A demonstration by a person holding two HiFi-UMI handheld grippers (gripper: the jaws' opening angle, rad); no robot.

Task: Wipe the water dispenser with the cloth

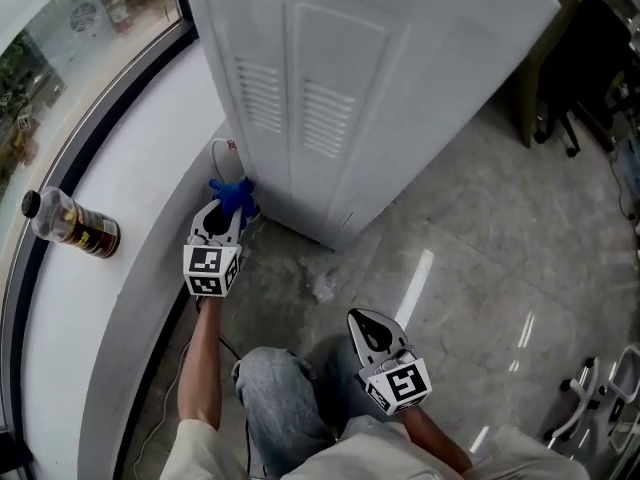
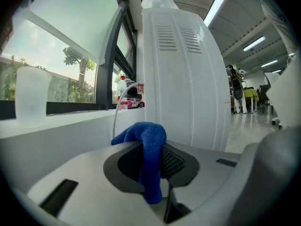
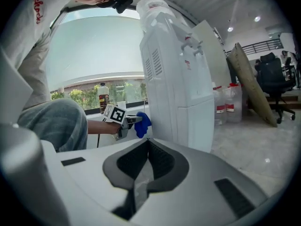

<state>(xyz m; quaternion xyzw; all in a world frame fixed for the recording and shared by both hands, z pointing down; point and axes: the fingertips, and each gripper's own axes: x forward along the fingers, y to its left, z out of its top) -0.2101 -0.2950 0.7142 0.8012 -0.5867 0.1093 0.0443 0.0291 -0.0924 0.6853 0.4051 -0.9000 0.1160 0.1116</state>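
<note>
The white water dispenser (image 1: 340,78) stands on the floor with its vented back panel (image 2: 181,74) facing me. My left gripper (image 1: 226,218) is shut on a blue cloth (image 1: 232,195), held low beside the dispenser's back left corner, close to it. Seen from the left gripper view, the blue cloth (image 2: 148,159) hangs bunched between the jaws. My right gripper (image 1: 372,330) hovers lower right over the floor, jaws together with nothing in them. The right gripper view shows the dispenser's side (image 3: 176,84) with taps at top, plus the left gripper (image 3: 129,120) and cloth (image 3: 142,124).
A white window ledge (image 1: 110,298) curves along the left with a dark bottle (image 1: 70,224) lying on it. A white cable (image 1: 222,153) runs behind the dispenser. Water bottles (image 3: 228,102) and a leaning board (image 3: 254,91) stand beyond it; an office chair (image 3: 277,86) is farther right.
</note>
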